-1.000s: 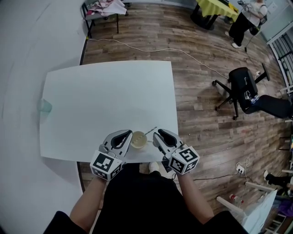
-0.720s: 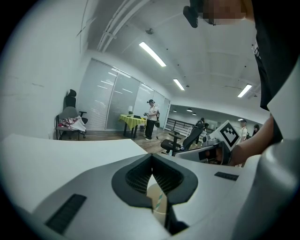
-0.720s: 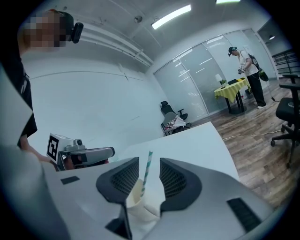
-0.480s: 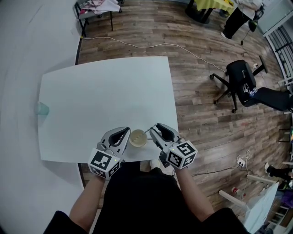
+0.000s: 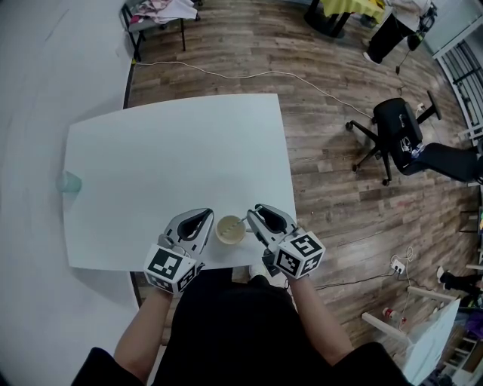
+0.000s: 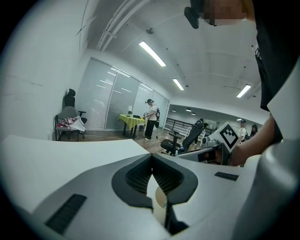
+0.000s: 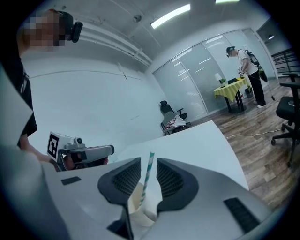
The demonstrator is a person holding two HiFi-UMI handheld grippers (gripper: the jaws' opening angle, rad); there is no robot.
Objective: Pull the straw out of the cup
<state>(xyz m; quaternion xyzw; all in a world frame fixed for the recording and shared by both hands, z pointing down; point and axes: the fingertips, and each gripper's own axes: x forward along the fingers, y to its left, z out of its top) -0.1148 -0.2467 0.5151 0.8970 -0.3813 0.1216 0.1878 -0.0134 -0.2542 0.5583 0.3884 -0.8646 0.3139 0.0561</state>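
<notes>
A cream paper cup (image 5: 229, 229) stands at the near edge of the white table (image 5: 173, 151), with a green-striped straw (image 5: 241, 222) leaning out of it to the right. At the cup's left rim my left gripper (image 5: 205, 220) has its jaws drawn together on the cup (image 6: 159, 206) wall. My right gripper (image 5: 254, 215) is at the cup's right. In the right gripper view the straw (image 7: 148, 171) rises between the jaws with a gap on each side. Those jaws have just been closing around it, pads not touching. The cup (image 7: 138, 206) sits just below them.
A small pale green cup (image 5: 68, 182) sits at the table's left edge. To the right of the table are wood floor, a black office chair (image 5: 396, 136) and a white cable (image 5: 249, 75). A person (image 5: 392, 22) stands far off at the top right.
The head view has shifted slightly. Both grippers stay beside the cup, and the right gripper's tips sit a little closer around the straw.
</notes>
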